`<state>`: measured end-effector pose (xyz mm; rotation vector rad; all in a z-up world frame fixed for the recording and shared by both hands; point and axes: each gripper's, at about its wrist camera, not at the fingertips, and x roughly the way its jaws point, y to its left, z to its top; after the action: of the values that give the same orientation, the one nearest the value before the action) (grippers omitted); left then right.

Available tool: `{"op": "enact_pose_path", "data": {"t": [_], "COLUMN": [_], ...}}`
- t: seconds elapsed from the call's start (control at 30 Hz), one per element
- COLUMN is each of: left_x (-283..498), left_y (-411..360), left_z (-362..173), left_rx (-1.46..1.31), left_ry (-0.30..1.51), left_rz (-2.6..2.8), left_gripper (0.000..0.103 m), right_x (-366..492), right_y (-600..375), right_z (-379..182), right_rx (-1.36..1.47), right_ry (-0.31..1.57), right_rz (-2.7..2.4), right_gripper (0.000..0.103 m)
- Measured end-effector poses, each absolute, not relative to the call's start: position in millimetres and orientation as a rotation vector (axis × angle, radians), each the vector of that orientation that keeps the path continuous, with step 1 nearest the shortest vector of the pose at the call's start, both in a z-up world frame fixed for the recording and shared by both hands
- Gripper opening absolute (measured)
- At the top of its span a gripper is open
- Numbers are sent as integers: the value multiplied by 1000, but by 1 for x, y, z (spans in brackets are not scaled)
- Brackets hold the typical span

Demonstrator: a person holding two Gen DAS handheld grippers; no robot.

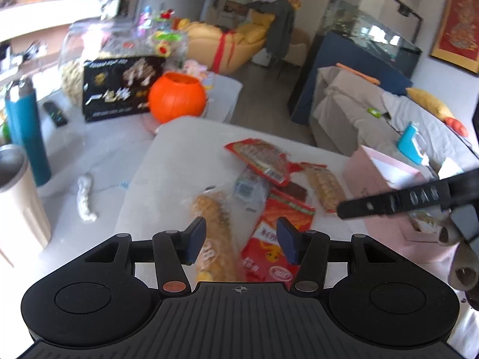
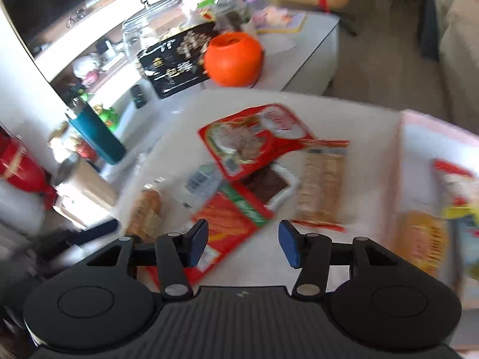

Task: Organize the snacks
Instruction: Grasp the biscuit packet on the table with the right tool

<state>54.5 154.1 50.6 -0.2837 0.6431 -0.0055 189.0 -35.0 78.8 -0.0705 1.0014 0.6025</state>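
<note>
Both grippers, left and right, hover agape over snack packets; pink box borders right; bare cloth lies left.

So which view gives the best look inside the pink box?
The right wrist view: it looks down into the pink box, showing snack packets inside. The left wrist view shows only its outer side and rim, partly behind the other tool.

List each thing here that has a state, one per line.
left gripper: open, holding nothing
right gripper: open, holding nothing
pink box: open, some snacks inside
orange pumpkin pot: open on top
glass jar: lid on
teal bottle: upright, capped
red snack bag: lying flat on the table
</note>
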Motion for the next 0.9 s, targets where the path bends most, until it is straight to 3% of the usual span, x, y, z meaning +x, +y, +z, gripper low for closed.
{"op": "enact_pose_path", "data": {"t": [0.23,0.43,0.53,0.6,0.9], "left_x": [70,58,55,55,48], "left_y": [116,127,138,145,151], "left_z": [53,61,63,61,51], "left_rx": [-215,-230,-245,-258,-281], "left_ry": [652,619,611,612,644], "left_rz": [-62,-16,6,20,13], "left_gripper": [57,57,57,57,57], "right_x": [186,241,261,264,189], "right_y": [-52,-12,-2,2,-14], "right_z": [96,62,43,40,49], "right_rx": [-94,-202,-241,-275,-291], "right_ry": [925,891,895,889,986], "right_rz": [550,373,275,268,519], "right_gripper": [52,51,46,36,35]}}
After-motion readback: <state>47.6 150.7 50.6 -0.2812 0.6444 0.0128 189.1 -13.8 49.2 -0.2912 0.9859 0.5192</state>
